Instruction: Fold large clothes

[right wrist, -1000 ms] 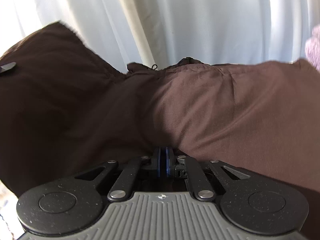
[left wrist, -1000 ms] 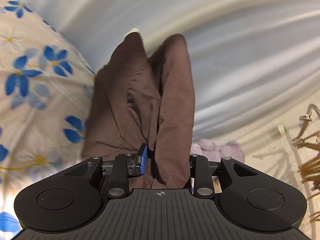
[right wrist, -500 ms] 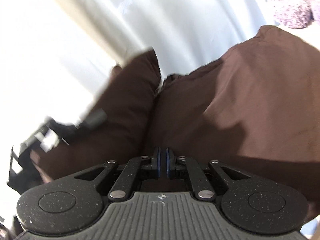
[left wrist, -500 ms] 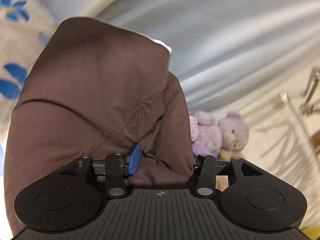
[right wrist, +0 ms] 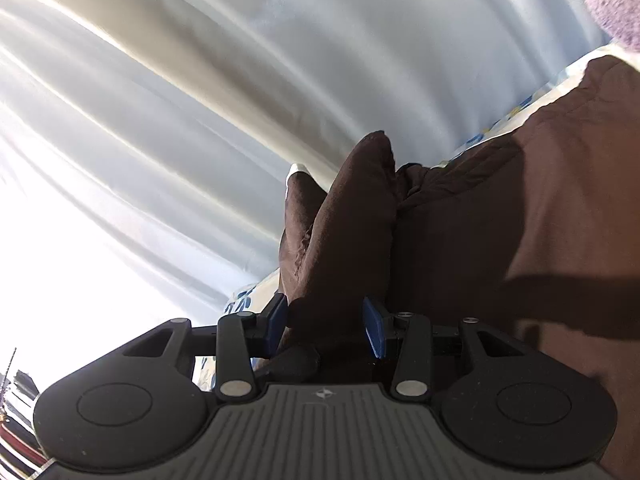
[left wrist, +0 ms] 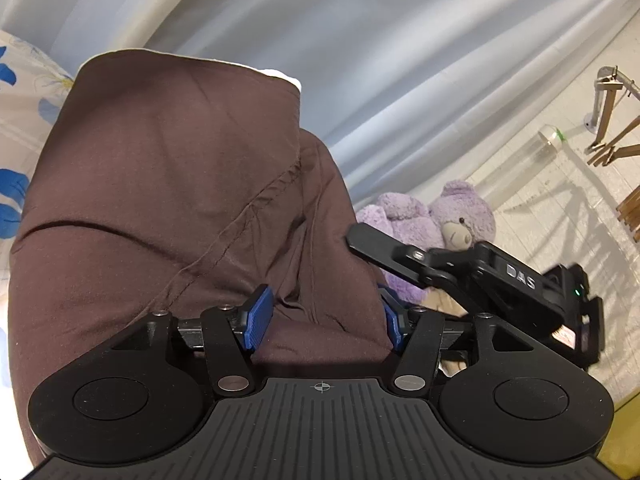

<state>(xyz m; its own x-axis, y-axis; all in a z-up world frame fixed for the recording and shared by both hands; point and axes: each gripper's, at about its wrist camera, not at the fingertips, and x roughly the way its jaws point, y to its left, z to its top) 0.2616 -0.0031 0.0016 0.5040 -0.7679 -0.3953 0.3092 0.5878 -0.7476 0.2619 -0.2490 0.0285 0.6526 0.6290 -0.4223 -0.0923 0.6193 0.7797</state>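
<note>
Both claws stand with their blue pads apart over a brown garment (left wrist: pixel 168 200) on a bed with a blue-flowered sheet (left wrist: pixel 24 128). The left claw (left wrist: pixel 324 320) has a fold of the brown cloth lying between its spread pads, one pad (left wrist: pixel 258 318) clear of the fabric. The right claw (right wrist: pixel 326 326) likewise straddles a raised ridge of the garment (right wrist: pixel 352 232), its pads not pressing on it. In the left wrist view the right claw (left wrist: pixel 360 240) reaches in from the right, its tip at the cloth's edge. Just behind it sits a purple teddy bear (left wrist: pixel 460 216), beside pale curtains (left wrist: pixel 400 60). Wooden hangers (left wrist: pixel 612 148) lie on the tiled floor (left wrist: pixel 560 200) beyond.
</note>
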